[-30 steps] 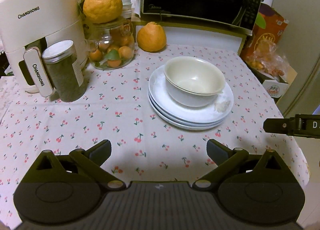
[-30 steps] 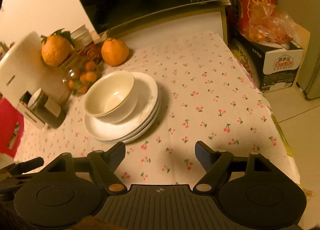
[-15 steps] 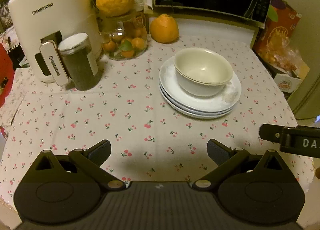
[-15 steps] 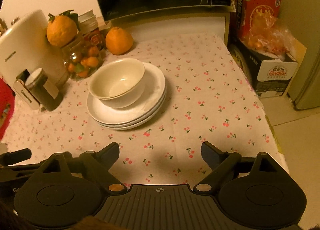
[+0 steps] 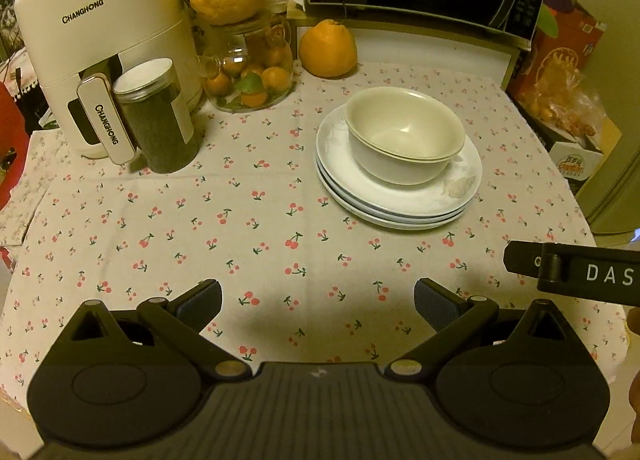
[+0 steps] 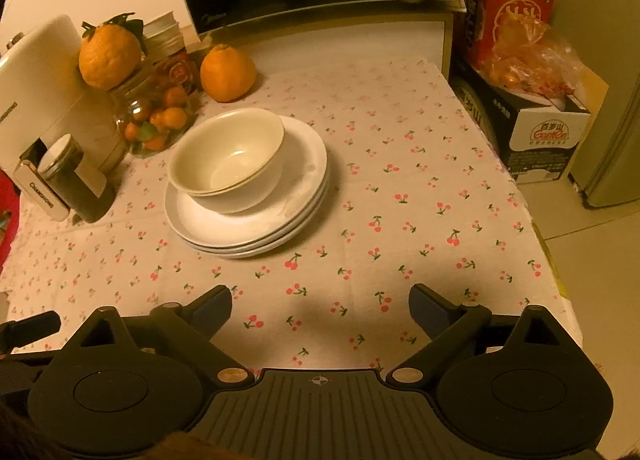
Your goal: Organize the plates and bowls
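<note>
Your cream nested bowls (image 5: 404,134) sat on the stacked white round plates (image 5: 400,204), mid table (image 5: 240,244), near a glass fruit jar (image 5: 250,72). Nothing blocked them. Your left tongs (image 5: 318,296) hung wide and empty; your right tongs (image 6: 320,306) had just been opening, empty.

Two nested cream bowls (image 5: 404,136) sit upright on three stacked white plates (image 5: 400,200), nearer the table's back edge.

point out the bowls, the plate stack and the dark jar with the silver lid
bowls (image 5: 404,136), left wrist view, inner wall
plate stack (image 6: 248,226), right wrist view, top plate's bare rim
dark jar (image 5: 160,132), left wrist view, side wall
</note>
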`<act>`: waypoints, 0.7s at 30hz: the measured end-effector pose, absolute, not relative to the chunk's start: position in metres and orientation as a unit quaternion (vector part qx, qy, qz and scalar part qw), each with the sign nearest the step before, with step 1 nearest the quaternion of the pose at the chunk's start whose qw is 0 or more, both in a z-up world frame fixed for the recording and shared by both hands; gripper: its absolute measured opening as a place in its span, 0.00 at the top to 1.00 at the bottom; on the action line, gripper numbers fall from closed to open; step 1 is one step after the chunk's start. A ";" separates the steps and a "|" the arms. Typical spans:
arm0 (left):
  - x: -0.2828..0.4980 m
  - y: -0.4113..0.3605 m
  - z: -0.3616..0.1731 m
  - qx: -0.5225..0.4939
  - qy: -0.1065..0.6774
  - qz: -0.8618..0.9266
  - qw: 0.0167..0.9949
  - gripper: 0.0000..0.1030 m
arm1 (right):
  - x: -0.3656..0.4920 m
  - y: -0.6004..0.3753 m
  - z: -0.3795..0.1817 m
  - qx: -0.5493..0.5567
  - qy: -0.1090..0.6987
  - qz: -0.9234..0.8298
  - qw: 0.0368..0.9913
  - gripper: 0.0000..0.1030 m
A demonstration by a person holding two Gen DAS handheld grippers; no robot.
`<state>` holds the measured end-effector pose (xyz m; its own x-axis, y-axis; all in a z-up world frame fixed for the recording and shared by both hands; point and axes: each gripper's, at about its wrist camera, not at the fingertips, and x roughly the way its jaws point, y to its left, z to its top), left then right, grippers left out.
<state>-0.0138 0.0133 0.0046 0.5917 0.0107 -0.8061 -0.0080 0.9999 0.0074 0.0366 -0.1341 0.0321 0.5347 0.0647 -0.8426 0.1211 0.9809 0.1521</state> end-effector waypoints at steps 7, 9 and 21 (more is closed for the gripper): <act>-0.014 0.012 0.005 0.005 0.453 0.003 0.892 0.00 | 0.037 -0.136 0.031 0.102 0.486 -0.021 0.868 0.06; -0.014 0.012 0.005 0.005 0.452 0.003 0.892 0.00 | 0.037 -0.137 0.031 0.102 0.486 -0.021 0.867 0.06; -0.014 0.011 0.004 0.004 0.452 0.000 0.892 0.00 | 0.037 -0.135 0.029 0.098 0.490 -0.018 0.866 0.06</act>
